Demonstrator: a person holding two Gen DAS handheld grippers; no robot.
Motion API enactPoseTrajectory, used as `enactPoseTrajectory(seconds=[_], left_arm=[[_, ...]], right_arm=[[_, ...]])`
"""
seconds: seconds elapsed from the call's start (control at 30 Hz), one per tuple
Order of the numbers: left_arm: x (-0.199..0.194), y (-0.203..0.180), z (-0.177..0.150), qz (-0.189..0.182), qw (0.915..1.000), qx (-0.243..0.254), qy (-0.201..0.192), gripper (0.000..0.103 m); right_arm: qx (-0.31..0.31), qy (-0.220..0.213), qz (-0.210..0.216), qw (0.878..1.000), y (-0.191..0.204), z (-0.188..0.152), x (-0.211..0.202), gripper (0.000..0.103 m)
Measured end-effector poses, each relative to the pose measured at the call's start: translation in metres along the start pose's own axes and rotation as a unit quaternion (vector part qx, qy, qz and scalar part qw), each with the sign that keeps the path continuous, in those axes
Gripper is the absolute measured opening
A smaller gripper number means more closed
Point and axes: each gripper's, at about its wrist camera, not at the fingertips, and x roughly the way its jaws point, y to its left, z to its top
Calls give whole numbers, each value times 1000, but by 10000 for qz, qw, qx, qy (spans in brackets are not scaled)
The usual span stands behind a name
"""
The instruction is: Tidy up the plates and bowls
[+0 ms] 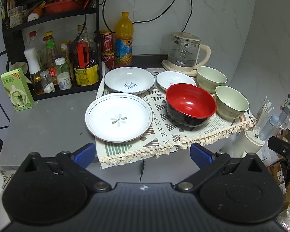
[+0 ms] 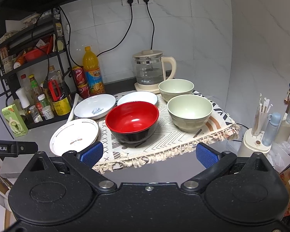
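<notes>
On a patterned cloth [image 1: 164, 135] [image 2: 164, 139] lie a white flower plate [image 1: 118, 117] [image 2: 74, 135], a white "Sweet" dish [image 1: 129, 80] [image 2: 94, 106], a small white plate [image 1: 175, 79] [image 2: 139, 97], a red-and-black bowl [image 1: 190, 104] [image 2: 132, 121] and two pale green bowls, one near [image 1: 232, 101] [image 2: 189, 112] and one far [image 1: 211, 78] [image 2: 176, 89]. My left gripper [image 1: 143, 154] is open and empty, held back from the cloth's front edge. My right gripper [image 2: 148, 154] is open and empty, in front of the red bowl.
A glass kettle [image 1: 184, 52] [image 2: 150, 71] stands behind the bowls. A black rack [image 1: 54, 54] [image 2: 38, 77] with bottles, an orange juice bottle [image 1: 123, 40] [image 2: 91, 71] and a green carton [image 1: 17, 89] [image 2: 14, 120] stand at the left. The counter drops off at the right beside a white appliance [image 2: 255, 143].
</notes>
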Motion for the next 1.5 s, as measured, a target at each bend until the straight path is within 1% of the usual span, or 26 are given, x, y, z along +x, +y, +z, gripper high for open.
enactPoseTrajectory(seconds=[0.3, 0.53, 0.6, 0.8, 0.87, 0.93, 1.13, 1.23, 1.4, 1.5], left_arm=[[8, 0, 5, 21, 10000, -29, 70, 103], [24, -2, 10, 56, 9999, -35, 116, 103], [31, -3, 15, 80, 9998, -58, 142, 103], [52, -7, 31, 98, 9997, -135, 179, 103], [60, -10, 37, 107, 9996, -144, 206, 102], [68, -14, 43, 58, 9996, -159, 241, 102], [92, -29, 64, -118, 9996, -84, 257, 101], [107, -40, 75, -174, 9995, -74, 271, 100], [131, -60, 92, -319, 9990, 15, 299, 100], [149, -72, 102, -404, 9985, 41, 361, 100]], right_arm=[[61, 69, 133, 9999, -2, 3, 10, 103], [47, 149, 162, 9997, -7, 9, 29, 103], [-24, 171, 106, 9998, -8, 13, 36, 103], [-61, 295, 173, 9994, -19, 23, 57, 103], [-90, 294, 105, 9995, -21, 27, 64, 103], [-89, 329, 12, 9994, -26, 32, 73, 103], [79, 438, -23, 9990, -48, 46, 100, 103], [179, 523, -63, 9985, -59, 53, 113, 103], [355, 666, -255, 9968, -79, 60, 137, 103], [417, 733, -272, 9961, -89, 64, 149, 103]])
